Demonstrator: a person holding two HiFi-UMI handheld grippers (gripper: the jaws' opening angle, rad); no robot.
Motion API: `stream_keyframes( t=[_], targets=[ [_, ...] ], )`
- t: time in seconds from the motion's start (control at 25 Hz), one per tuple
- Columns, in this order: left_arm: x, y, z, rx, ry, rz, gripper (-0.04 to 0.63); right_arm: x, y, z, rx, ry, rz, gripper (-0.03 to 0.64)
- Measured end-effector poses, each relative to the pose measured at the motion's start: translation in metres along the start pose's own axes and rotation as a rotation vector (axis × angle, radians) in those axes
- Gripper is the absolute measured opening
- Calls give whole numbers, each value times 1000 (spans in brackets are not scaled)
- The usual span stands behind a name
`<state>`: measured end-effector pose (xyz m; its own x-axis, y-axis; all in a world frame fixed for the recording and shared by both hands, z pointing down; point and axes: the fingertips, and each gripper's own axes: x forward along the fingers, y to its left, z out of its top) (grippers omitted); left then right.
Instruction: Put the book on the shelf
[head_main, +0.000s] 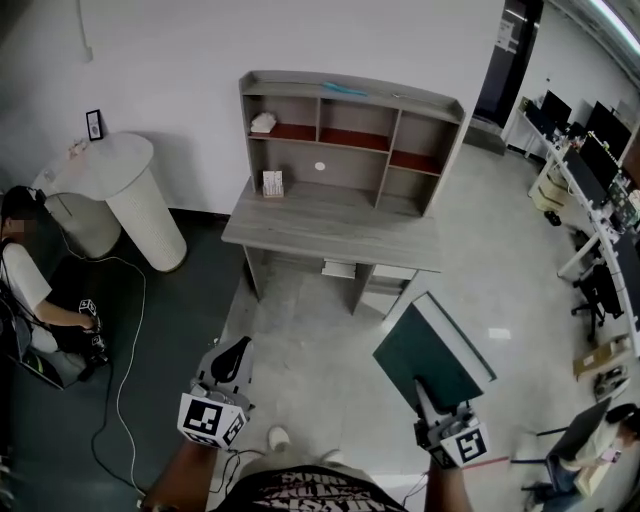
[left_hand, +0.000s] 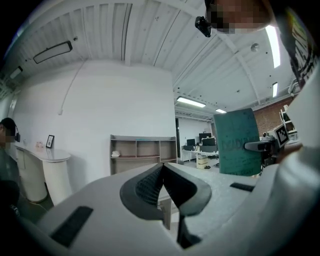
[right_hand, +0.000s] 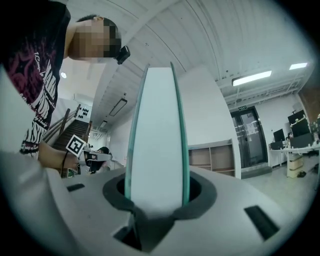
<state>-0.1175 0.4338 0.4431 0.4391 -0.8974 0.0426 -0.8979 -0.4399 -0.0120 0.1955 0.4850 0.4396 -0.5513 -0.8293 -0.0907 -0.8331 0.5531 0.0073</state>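
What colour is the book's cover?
Dark green; the book shows best in the head view.

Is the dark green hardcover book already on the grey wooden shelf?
No, the right gripper holds the dark green book above the floor, far from the grey shelf.

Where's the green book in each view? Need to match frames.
Head view: lower right, book held by the right gripper.
Left gripper view: right of centre, book with its cover towards the camera.
Right gripper view: centre, book seen page-edge on, clamped between the jaws.
Shared landmark: the shelf unit against the white wall.
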Motion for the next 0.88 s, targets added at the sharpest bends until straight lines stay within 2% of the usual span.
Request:
stream_keyframes(
  t=[0.2, 0.4, 0.56, 0.88],
  targets=[
    [-18, -27, -8, 12, 26, 26, 6, -19, -14, -8, 6, 24, 13, 160],
    [-37, -25, -17, 16, 47, 61, 6, -17, -10, -9, 14, 9, 37, 160],
    [-41, -5, -17, 19, 51, 68, 6, 0, 3, -5, 6, 4, 54, 160],
    [-36, 56, -2, 50, 13, 54, 6, 54, 35, -4, -15, 22, 14, 160]
  ],
)
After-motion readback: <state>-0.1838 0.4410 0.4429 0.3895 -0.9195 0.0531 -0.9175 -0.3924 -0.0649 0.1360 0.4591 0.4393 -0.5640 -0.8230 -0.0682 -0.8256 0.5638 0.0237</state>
